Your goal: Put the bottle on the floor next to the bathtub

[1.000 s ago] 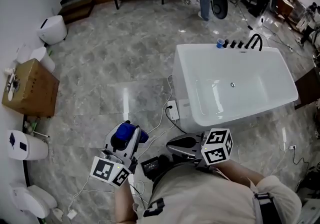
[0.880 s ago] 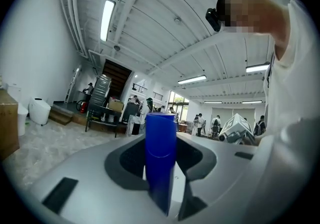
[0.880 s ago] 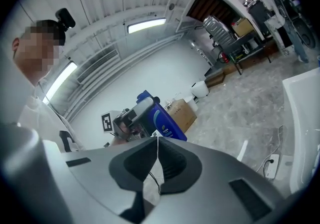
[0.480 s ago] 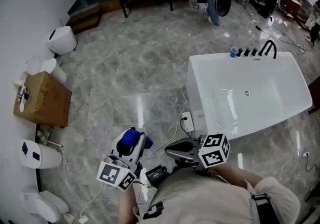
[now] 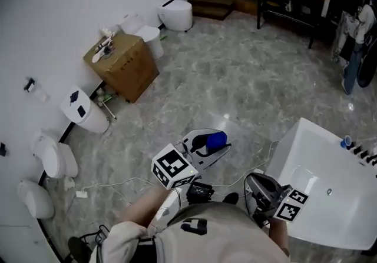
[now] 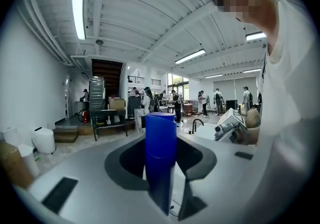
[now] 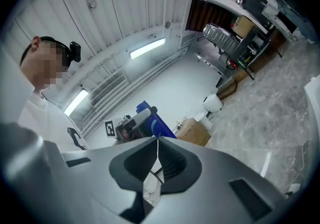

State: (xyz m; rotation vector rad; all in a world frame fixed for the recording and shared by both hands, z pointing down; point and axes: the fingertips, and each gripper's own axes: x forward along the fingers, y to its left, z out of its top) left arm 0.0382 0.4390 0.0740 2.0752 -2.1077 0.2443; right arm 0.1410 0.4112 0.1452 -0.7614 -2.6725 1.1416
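Note:
A blue bottle [image 6: 160, 153] stands upright between the jaws of my left gripper [image 6: 161, 168], which is shut on it. In the head view the blue bottle [image 5: 215, 140] sticks out of the left gripper [image 5: 203, 145], held above the grey marble floor [image 5: 235, 85]. The white bathtub [image 5: 321, 197] fills the lower right, to the right of the bottle. My right gripper [image 5: 265, 188] hangs by the tub's near edge. Its jaws meet with nothing between them, as the right gripper [image 7: 156, 143] view shows. That view also catches the bottle [image 7: 157, 125] and the left gripper [image 7: 132, 123] beyond.
A cardboard box [image 5: 123, 65] and several white toilets [image 5: 85, 112] line the left wall. White cables [image 5: 112, 188] and a plug lie on the floor near my feet. Black taps [image 5: 365, 153] and a blue cup [image 5: 347, 141] sit on the tub's far rim. A dark bench [image 5: 288, 3] stands at the back.
The head view has swung left, so the tub has slid to the lower right and the left wall has come in. The left gripper still holds the bottle.

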